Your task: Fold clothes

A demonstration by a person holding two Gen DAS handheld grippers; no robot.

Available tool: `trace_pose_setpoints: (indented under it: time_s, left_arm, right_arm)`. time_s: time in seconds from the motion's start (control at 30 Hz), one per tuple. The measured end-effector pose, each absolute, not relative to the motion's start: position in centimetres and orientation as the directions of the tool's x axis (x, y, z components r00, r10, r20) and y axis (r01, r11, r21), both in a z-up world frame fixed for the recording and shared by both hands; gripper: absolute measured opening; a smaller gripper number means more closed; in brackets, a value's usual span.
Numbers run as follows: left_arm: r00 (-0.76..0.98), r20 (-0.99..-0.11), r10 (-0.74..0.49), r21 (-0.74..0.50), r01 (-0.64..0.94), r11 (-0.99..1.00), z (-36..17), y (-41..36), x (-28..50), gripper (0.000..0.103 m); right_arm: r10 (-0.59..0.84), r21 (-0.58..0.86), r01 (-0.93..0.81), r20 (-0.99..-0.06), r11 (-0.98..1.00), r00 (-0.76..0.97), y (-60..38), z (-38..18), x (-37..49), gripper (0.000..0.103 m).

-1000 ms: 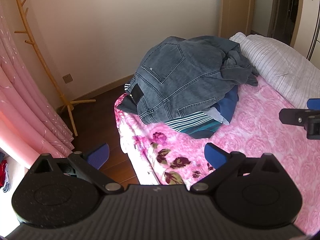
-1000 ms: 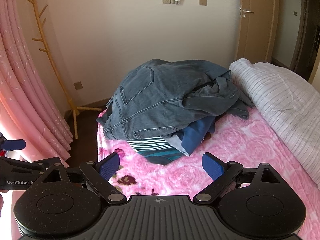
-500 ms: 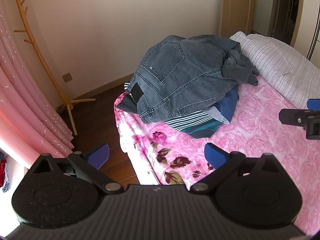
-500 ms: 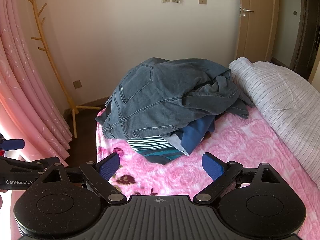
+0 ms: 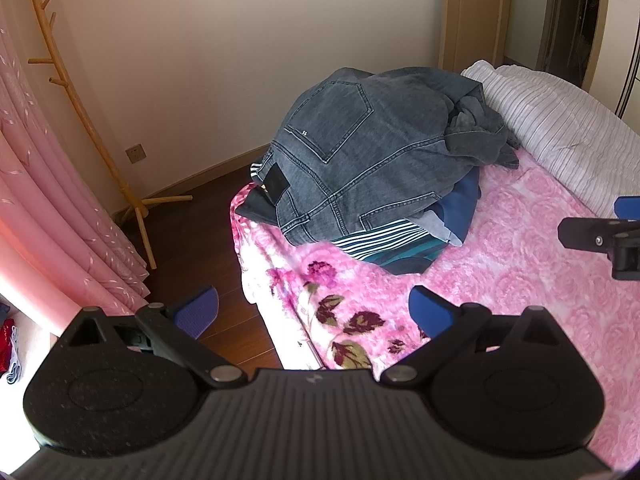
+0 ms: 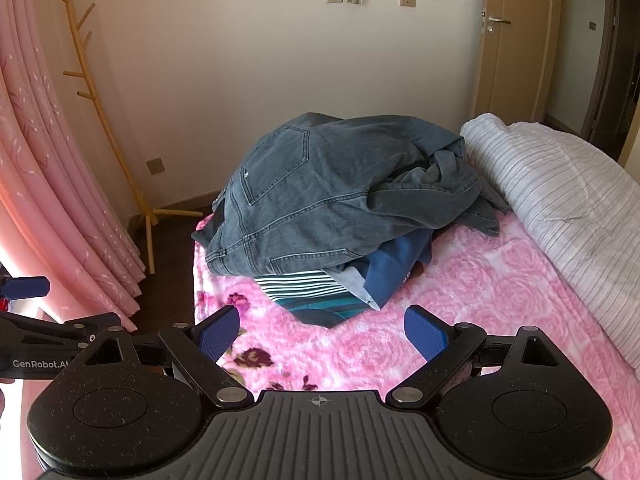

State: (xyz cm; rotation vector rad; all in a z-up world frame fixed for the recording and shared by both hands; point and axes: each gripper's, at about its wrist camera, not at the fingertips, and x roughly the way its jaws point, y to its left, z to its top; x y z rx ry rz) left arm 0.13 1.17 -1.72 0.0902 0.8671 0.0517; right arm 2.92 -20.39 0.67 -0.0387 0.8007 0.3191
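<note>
nothing has visibly shifted since the earlier frames. left gripper (image 5: 314,312) hangs spread and empty over the bed's corner; right gripper (image 6: 322,334) is likewise spread and empty above the pink floral blanket (image 6: 460,304). grey jeans (image 6: 332,196) top the clothes pile (image 6: 340,288), hiding most of the striped and blue garments beneath. striped duvet (image 6: 560,200) is cut off at right.
</note>
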Motion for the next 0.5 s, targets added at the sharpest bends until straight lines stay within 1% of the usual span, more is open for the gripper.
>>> trace_pose_setpoints:
  time_s: [0.2,0.3,0.5]
  left_arm:
    - [0.61,-0.779,0.143,0.162,-0.025,0.987,-1.5,1.0,0.6,0.1]
    - [0.585,-0.795,0.163,0.172,-0.04,0.984,-1.6,1.6,1.0,0.1]
    - [0.544,-0.826,0.147,0.157,-0.028,0.987,-3.1,3.3,4.4,0.1]
  right_arm:
    - [0.268,0.087,-0.298,-0.712,0.951,0.649,-20.2,0.7,3.1,0.092]
    - [0.273,0.085,-0.307,-0.714,0.948,0.644,-19.8,0.6,3.5,0.092]
    - [0.259,0.064,-0.316,-0.735,0.947,0.627,-17.7,-0.3,5.3,0.092]
